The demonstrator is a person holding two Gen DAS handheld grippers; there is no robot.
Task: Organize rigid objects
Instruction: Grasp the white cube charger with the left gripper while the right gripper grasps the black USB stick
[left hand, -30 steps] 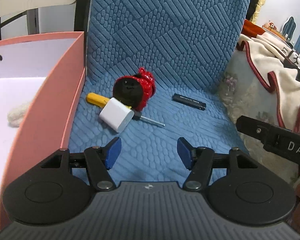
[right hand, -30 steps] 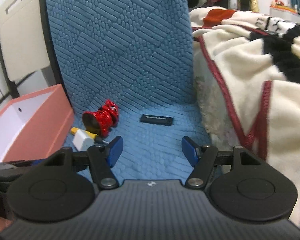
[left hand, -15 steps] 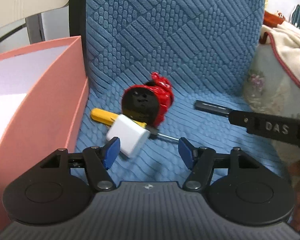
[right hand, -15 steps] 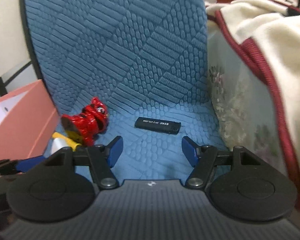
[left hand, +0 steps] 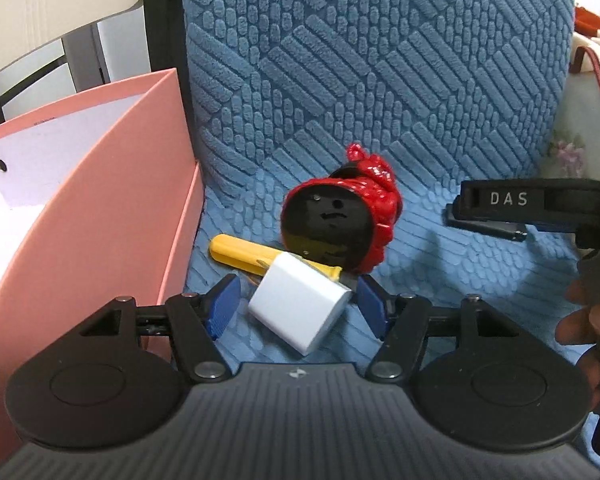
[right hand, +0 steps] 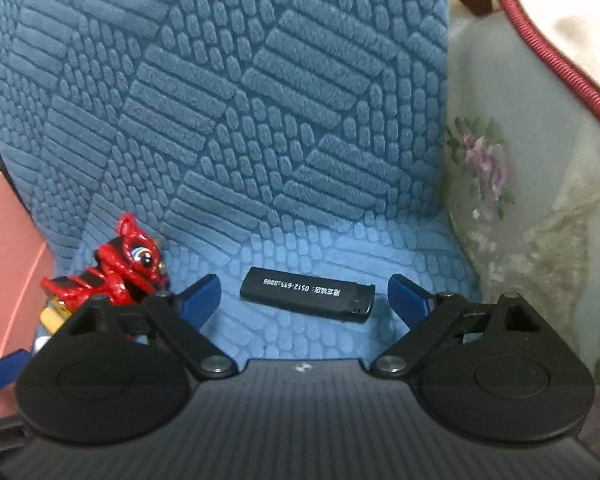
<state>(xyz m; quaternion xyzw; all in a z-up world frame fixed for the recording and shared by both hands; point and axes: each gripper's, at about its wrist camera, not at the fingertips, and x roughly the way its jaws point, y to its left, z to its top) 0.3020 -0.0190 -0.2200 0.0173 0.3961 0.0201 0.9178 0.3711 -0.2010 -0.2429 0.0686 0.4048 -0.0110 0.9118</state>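
Note:
A white charger cube (left hand: 298, 308) lies on the blue seat, overlapping a yellow-handled screwdriver (left hand: 240, 252). My left gripper (left hand: 298, 305) is open around the cube, with a thin gap at each blue pad. Just behind stands a red and black figurine (left hand: 340, 224). A black lighter (right hand: 308, 294) lies flat on the seat between the fingers of my right gripper (right hand: 305, 295), whose jaws are opening and stand well clear of both its ends. The figurine (right hand: 112, 272) is left of that gripper. In the left wrist view a right finger (left hand: 508, 200) hovers over the lighter (left hand: 484, 228).
A pink open box (left hand: 100, 220) stands against the seat's left edge. The blue textured backrest (right hand: 240, 100) rises right behind the objects. A floral cushion (right hand: 500, 200) and a cream blanket with red trim (right hand: 560, 20) crowd the right side. A hand (left hand: 580, 320) holds the right gripper.
Both grippers came forward and down. The left now straddles the white cube. The right now straddles the lighter, and its jaws have spread wider.

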